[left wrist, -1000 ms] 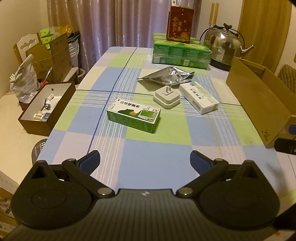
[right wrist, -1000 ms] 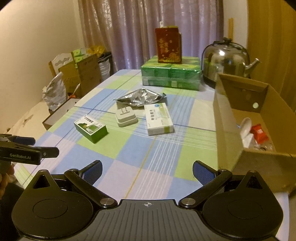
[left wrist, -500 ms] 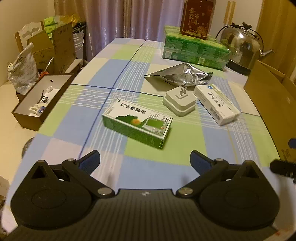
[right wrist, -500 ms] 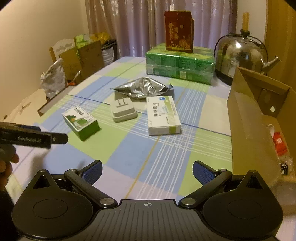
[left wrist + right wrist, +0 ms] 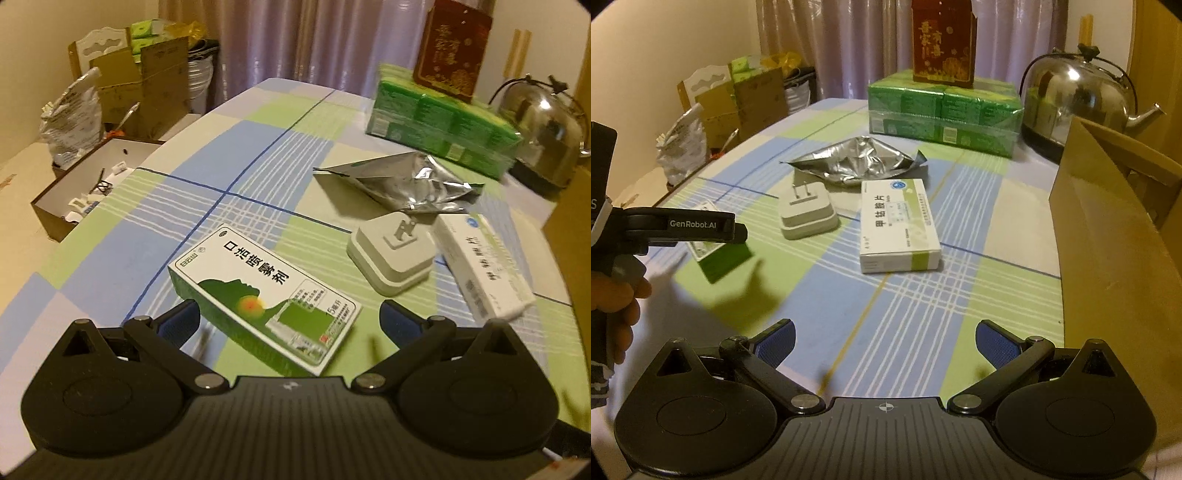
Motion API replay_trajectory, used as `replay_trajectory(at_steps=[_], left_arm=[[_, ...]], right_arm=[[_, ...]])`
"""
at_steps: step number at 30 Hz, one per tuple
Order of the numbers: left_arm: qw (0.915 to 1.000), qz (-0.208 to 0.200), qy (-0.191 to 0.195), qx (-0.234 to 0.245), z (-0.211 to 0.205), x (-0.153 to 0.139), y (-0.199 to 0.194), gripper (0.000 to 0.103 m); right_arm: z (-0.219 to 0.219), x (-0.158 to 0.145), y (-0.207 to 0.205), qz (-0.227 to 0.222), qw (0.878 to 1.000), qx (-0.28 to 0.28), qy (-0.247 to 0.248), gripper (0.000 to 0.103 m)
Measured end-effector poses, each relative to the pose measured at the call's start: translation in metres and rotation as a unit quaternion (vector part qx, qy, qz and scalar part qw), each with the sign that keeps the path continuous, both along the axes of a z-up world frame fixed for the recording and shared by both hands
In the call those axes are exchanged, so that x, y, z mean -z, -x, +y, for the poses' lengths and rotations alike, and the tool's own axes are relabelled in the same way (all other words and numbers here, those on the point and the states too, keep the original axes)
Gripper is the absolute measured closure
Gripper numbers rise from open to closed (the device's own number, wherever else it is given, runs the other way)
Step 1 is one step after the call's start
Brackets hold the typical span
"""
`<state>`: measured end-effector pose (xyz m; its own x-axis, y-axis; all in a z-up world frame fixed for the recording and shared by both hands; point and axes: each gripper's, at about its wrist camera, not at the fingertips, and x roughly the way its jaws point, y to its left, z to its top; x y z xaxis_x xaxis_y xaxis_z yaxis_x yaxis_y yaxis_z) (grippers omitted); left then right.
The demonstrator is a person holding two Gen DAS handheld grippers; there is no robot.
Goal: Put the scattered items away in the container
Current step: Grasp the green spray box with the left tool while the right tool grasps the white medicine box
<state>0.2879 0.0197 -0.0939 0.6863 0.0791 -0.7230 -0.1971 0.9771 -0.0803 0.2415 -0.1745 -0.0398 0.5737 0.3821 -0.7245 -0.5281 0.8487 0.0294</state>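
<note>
A green and white medicine box [image 5: 266,295] lies flat on the checked tablecloth. My left gripper [image 5: 290,321] is open, with its blue pads on either side of the box's near end. Beyond it are a white plug adapter [image 5: 393,254], a white medicine box [image 5: 484,266] and a crumpled silver foil pouch [image 5: 399,181]. In the right wrist view my right gripper [image 5: 884,341] stands open above bare cloth, short of the white medicine box [image 5: 899,229]. The open cardboard box [image 5: 1108,240] stands to its right. The left gripper [image 5: 735,236] covers part of the green box [image 5: 720,254].
Wrapped green tissue packs [image 5: 942,110] with a red box [image 5: 942,40] on top stand at the table's far end, beside a steel kettle [image 5: 1078,92]. A brown open box [image 5: 88,184] and bags sit on the floor to the left. A hand [image 5: 613,306] holds the left gripper.
My left gripper has moved forward and down until the green box lies between its open fingers. My right gripper has moved forward a little toward the white medicine box.
</note>
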Motion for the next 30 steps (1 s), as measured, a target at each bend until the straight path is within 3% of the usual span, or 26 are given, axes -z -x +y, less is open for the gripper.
replay_trajectory(at_steps=[4, 9, 17, 24, 26, 30], left_arm=[[0.9998, 0.01, 0.004, -0.018, 0.0, 0.009, -0.009, 0.003], [0.9997, 0.007, -0.004, -0.024, 0.0, 0.015, -0.009, 0.013], [0.9991, 0.009, -0.018, 0.037, 0.004, 0.008, 0.01, 0.046], [0.9967, 0.025, -0.044, 0.064, 0.015, 0.002, 0.034, 0.05], [0.9972, 0.021, -0.047, 0.055, 0.019, 0.002, 0.034, 0.044], [0.9978, 0.018, -0.036, 0.052, 0.023, 0.002, 0.021, 0.043]], right_arm=[[0.0, 0.005, -0.009, 0.003, 1.0, 0.001, 0.0, 0.002], [-0.001, 0.01, -0.013, 0.007, 1.0, 0.005, -0.002, 0.002], [-0.004, 0.011, -0.014, 0.012, 1.0, 0.013, -0.008, 0.002], [-0.002, 0.01, -0.018, 0.007, 1.0, 0.015, -0.011, 0.002], [-0.001, 0.01, -0.02, 0.007, 1.0, 0.016, -0.011, 0.002], [0.005, 0.01, -0.026, -0.003, 1.0, 0.009, -0.006, 0.002]])
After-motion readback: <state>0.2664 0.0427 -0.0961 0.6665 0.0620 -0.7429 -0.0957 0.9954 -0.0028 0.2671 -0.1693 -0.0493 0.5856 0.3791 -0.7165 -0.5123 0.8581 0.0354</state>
